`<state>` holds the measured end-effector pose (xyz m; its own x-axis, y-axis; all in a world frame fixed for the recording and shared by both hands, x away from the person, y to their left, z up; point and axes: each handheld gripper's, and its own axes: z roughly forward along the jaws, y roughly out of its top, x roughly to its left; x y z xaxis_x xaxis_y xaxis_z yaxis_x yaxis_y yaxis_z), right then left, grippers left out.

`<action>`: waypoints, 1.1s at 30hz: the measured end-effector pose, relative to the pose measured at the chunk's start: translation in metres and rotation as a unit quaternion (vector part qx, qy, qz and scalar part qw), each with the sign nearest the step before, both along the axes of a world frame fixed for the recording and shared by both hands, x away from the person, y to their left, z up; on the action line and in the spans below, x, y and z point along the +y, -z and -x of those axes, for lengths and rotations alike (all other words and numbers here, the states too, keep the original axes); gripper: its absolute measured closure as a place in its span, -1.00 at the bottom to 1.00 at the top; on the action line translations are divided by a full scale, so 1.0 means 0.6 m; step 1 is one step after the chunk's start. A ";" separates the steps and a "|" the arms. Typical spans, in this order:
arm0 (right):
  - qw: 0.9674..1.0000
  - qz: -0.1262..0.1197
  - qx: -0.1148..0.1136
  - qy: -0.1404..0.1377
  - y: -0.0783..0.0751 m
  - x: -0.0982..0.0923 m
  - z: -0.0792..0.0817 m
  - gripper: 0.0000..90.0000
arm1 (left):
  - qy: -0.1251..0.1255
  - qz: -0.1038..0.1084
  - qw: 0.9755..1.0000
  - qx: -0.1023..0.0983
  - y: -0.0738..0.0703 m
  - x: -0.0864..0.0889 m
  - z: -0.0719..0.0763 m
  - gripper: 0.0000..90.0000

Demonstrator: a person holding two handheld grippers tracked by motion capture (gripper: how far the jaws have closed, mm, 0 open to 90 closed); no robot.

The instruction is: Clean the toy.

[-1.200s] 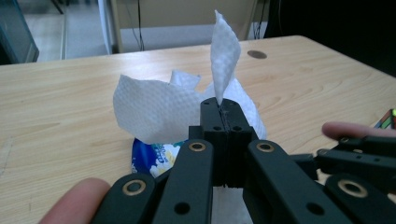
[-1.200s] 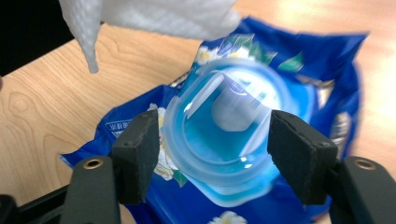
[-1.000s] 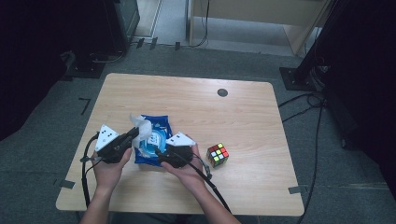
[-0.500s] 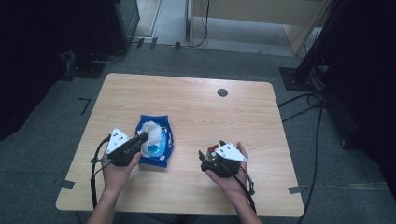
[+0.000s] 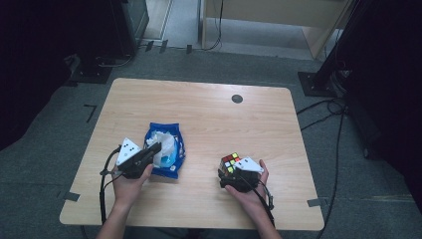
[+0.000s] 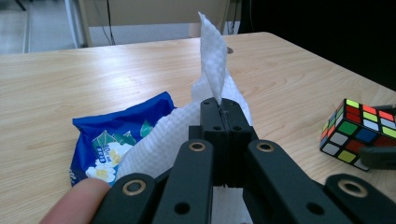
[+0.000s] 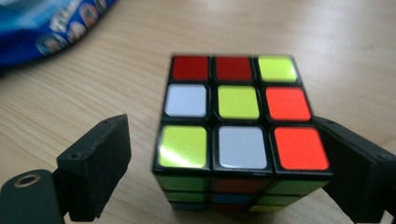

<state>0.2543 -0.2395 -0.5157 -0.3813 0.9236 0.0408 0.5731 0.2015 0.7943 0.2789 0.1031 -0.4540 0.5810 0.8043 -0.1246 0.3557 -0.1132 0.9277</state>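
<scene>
Left gripper [image 6: 223, 122]: we keep its jaws pinched tight on a white wipe [image 6: 212, 60], whose free end stands upright above them.
Right gripper [image 7: 224, 163]: its jaws have just been opening and stand wide on either side of the puzzle cube [image 7: 236, 126]; a gap shows on the left, and on the right we cannot tell whether the pad touches.
Where things lie: the blue wipe pack [image 5: 164, 149] rests on the bench [image 5: 209, 114] by our left hand; the cube sits near the front right.
Handling: we judge the wipe light, limp and easy to tear, best held by a fold; the cube is stiff and smooth, best taken on two flat opposite faces.
Views: the left gripper view shows the pinch itself; the high view shows how far apart our two hands are.
</scene>
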 end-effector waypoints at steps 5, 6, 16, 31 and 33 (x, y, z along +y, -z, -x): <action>1.000 0.009 0.027 0.004 0.009 0.003 -0.012 -0.67 | 0.002 0.000 1.000 -0.003 0.001 -0.004 0.001 1.00; 0.999 0.010 0.034 0.005 0.010 0.003 -0.014 -0.66 | 0.002 0.000 1.000 -0.004 0.001 -0.004 0.000 1.00; 1.000 0.019 0.020 0.015 0.009 0.008 -0.019 -0.23 | 0.019 0.003 1.000 -0.014 0.000 -0.016 0.004 1.00; 0.993 -0.027 -0.006 -0.116 -0.037 0.097 0.024 -0.23 | 0.179 0.048 0.983 -0.017 -0.004 -0.131 0.048 1.00; 0.991 -0.028 -0.010 -0.133 -0.046 0.111 0.033 -0.23 | 0.192 0.031 0.981 -0.016 -0.001 -0.146 0.055 1.00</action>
